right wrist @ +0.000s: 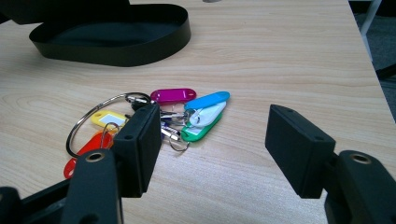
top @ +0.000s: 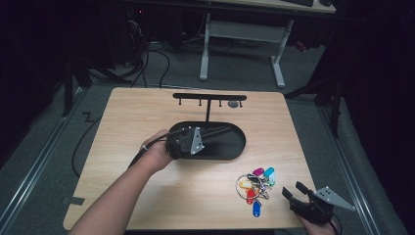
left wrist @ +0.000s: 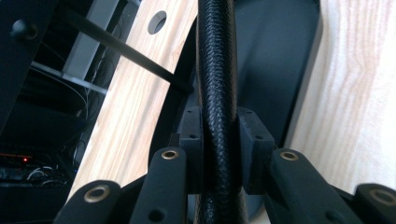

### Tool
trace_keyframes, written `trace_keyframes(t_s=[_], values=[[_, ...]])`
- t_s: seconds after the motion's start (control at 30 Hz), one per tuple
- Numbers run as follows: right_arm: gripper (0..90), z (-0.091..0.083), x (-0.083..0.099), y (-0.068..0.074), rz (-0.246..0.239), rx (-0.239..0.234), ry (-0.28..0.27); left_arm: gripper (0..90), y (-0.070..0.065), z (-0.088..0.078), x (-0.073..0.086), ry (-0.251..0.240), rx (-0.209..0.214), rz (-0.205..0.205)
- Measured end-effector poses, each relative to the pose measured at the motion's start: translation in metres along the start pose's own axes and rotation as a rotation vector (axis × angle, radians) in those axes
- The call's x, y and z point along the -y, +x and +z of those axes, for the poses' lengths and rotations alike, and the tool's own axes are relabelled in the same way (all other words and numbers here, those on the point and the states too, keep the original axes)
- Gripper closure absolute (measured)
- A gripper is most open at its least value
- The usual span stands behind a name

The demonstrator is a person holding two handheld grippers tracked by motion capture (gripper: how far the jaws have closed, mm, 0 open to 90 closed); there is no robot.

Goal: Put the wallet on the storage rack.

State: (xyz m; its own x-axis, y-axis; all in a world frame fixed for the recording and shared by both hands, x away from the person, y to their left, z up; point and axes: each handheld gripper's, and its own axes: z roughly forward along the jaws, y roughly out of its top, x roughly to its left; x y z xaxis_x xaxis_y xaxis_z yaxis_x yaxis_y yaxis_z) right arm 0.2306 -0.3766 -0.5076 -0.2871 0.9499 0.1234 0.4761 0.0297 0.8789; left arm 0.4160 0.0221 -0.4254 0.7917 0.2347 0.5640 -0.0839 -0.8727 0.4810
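Note:
A black oval tray (top: 230, 143) lies in the middle of the wooden table, with a black T-shaped hook rack (top: 209, 97) rising at its far side. My left gripper (top: 188, 140) reaches into the tray's left end. In the left gripper view its pads (left wrist: 254, 140) are pressed on the tray's textured black rim (left wrist: 217, 70). A bunch of keys with coloured tags (top: 254, 188) on a metal ring lies at the front right. My right gripper (top: 292, 190) sits just right of it, open; the bunch (right wrist: 163, 116) lies ahead of the left jaw, untouched.
A grey round hole (top: 234, 104) marks the table near its far edge, under the rack. Bare wood (top: 147, 112) spreads left of the tray. Beyond the table stand a white desk frame (top: 242, 32) and cables on the floor.

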Motion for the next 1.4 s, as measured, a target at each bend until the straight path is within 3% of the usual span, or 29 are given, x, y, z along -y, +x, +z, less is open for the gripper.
trace_keyframes(t_s=[0.17,0.53,0.7,0.77,0.87,1.0,1.4], values=[[36.3,0.0,0.0,0.0,-0.002,-0.007,-0.002,74.9,0.005,0.013,-0.006,-0.001,-0.005,0.021],[36.6,0.0,0.001,-0.002,0.01,-0.01,-0.003,74.8,0.017,0.035,-0.01,-0.029,-0.003,0.015],[36.7,0.001,0.002,-0.002,0.018,-0.012,0.003,74.7,0.018,0.048,-0.004,0.002,0.009,0.017],[36.8,0.003,0.002,-0.003,0.019,-0.014,0.009,74.6,0.021,0.05,-0.002,-0.007,0.013,0.009],[36.8,0.005,0.003,-0.003,0.021,-0.02,0.016,74.6,0.021,0.051,0.0,-0.013,0.013,0.019],[36.8,0.005,0.003,-0.001,0.014,-0.024,0.021,74.4,0.021,0.055,0.004,0.017,0.016,0.048],[36.8,0.006,0.004,0.0,0.009,-0.025,0.028,72.5,0.021,0.061,0.014,0.068,0.017,0.028]])
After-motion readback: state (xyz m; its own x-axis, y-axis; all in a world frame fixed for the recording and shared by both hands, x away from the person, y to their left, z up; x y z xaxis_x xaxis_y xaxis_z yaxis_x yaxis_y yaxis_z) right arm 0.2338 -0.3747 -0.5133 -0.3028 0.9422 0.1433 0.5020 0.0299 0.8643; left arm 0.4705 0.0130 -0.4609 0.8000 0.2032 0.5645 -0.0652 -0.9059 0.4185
